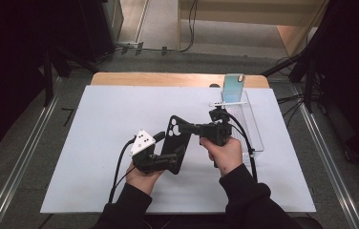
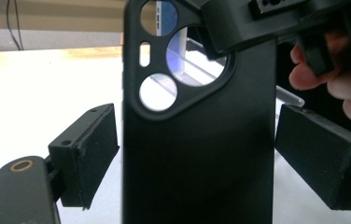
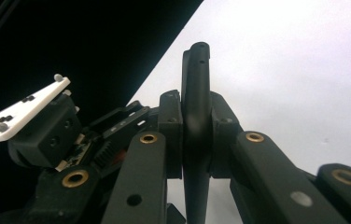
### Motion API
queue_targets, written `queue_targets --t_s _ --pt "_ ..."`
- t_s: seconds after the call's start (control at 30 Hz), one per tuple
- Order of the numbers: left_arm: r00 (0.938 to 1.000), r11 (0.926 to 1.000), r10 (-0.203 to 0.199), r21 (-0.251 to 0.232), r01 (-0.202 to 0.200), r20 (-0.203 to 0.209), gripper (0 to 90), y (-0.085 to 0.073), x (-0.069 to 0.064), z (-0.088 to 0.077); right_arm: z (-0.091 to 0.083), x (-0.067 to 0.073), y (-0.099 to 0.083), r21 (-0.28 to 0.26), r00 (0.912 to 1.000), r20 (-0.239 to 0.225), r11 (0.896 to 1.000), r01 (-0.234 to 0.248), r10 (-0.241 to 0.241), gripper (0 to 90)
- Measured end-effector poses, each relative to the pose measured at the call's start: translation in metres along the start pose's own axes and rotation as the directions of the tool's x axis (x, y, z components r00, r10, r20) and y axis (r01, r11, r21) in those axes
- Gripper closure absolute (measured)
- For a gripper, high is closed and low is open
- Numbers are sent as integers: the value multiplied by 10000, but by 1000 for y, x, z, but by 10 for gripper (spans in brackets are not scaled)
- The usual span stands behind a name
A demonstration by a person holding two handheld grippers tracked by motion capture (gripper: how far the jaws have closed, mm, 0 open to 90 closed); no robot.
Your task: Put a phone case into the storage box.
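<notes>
Right gripper view: right gripper [image 3: 196, 135] clamps the black phone case [image 3: 195, 116] by its edge at 12 o'clock; left gripper [image 2: 197, 154] stands open around it. We judge it light, flexible; grip the rims.

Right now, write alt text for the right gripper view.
The right gripper is shut on the thin edge of a black phone case, held upright over the white table. The left gripper is at lower left.
</notes>
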State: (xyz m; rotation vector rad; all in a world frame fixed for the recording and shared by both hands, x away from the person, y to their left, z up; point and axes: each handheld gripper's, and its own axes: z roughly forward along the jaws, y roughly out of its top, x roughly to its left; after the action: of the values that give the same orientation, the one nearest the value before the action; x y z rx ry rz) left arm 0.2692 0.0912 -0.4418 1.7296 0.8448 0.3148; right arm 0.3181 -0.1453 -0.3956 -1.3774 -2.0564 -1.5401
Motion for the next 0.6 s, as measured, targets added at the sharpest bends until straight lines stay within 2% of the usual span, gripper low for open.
queue_targets --t_s 0.1,0.23,0.33,0.5,0.6 --pt "10000 9995 20 306 -18 -48 136 4 0 -1 -5 2 2 -88 9997 170 9998 172 -171 773" --pt "9997 9933 -96 1151 70 224 136 8 2 1 -10 5 4 -77 9957 654 9978 659 -653 773" --pt "9986 9881 -209 1529 133 485 136 11 4 1 -12 7 4 -1 9864 1197 9935 1134 -1126 772" --pt "9919 9775 -345 2107 80 1223 139 15 8 0 -13 10 2 97 9732 1475 9842 1768 -1763 772" --pt "9918 9732 -404 2298 115 1216 142 18 10 -1 -13 12 1 241 9601 1651 9741 2247 -2256 772"
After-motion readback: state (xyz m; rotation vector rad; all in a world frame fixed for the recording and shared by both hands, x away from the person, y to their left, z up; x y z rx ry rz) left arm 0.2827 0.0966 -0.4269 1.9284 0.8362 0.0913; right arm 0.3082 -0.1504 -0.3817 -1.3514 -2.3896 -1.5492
